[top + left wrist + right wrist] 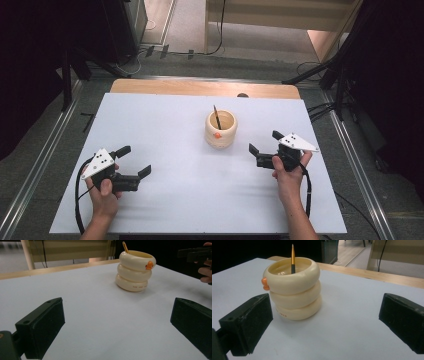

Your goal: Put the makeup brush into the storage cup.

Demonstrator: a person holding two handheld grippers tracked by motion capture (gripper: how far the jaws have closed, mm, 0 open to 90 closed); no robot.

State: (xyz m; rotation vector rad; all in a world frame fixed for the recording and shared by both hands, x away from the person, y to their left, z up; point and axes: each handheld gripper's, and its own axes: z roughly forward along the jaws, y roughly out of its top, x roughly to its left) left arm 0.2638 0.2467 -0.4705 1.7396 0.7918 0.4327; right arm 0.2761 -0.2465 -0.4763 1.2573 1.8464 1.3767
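A cream ringed cup with a small orange knob stands near the middle of the white table. A thin pencil-like stick leans inside it. In the left gripper view the cup is ahead and to the right; in the right gripper view the cup is close, ahead and to the left, with the stick upright in it. My left gripper rests open at the front left, empty. My right gripper is open just right of the cup, empty.
The table's wooden far edge shows behind the white top. Metal rails run along both sides on the floor, with cables and dark stands beyond. The other hand and its gripper appear at the upper right of the left gripper view.
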